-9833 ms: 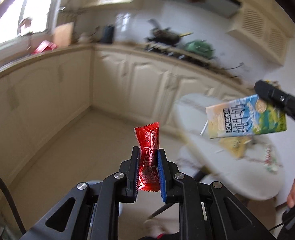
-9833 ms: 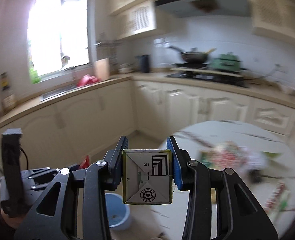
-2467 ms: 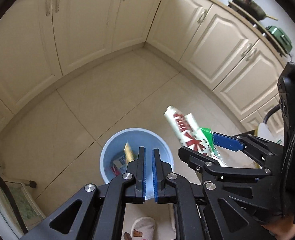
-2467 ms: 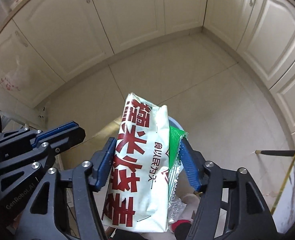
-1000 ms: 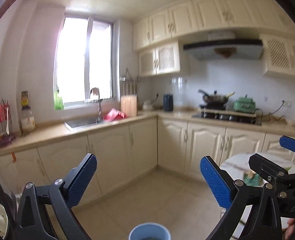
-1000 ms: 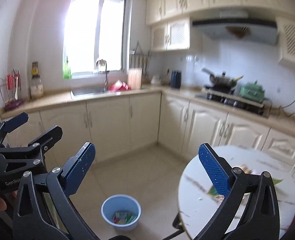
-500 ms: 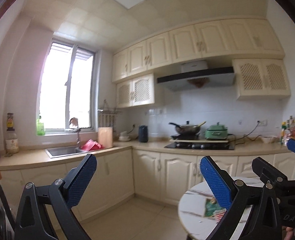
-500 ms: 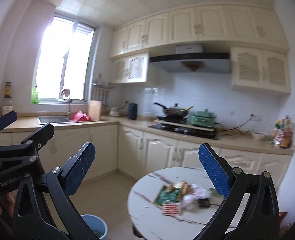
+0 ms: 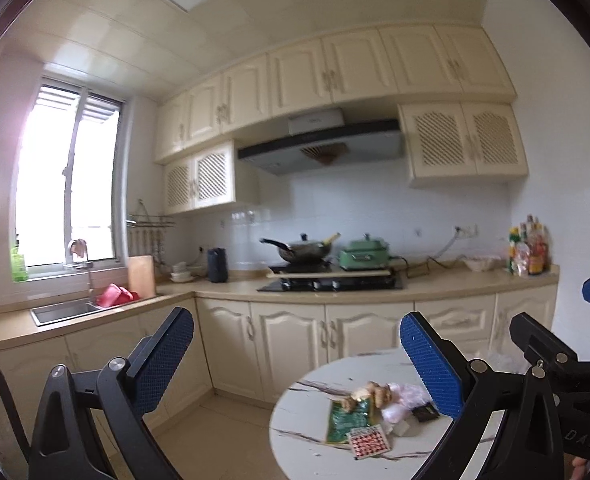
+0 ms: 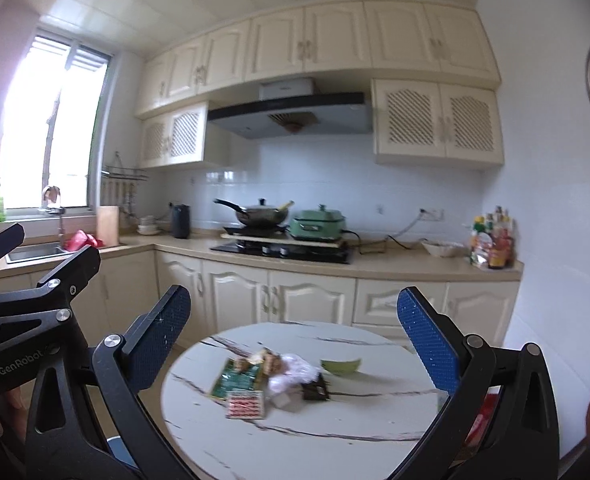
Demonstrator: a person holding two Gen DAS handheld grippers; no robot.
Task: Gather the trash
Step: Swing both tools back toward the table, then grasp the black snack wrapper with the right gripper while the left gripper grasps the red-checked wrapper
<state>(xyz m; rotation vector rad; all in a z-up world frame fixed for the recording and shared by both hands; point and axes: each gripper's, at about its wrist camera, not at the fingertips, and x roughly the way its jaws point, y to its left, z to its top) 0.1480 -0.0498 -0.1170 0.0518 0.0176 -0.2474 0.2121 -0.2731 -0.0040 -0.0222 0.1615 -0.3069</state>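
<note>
Facing the round white marble-patterned table [image 10: 335,432] low in frame, both spread, empty grippers, left gripper [image 9: 295,354] and right gripper [image 10: 295,328], likely next reach for the red-checked wrapper [image 10: 246,404].

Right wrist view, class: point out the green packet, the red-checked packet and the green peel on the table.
Green packet [image 10: 237,379], right wrist view, middle of its face.
Red-checked packet [image 10: 246,405], right wrist view, centre of its pattern.
Green peel [image 10: 341,365], right wrist view, middle of the curved piece.
</note>
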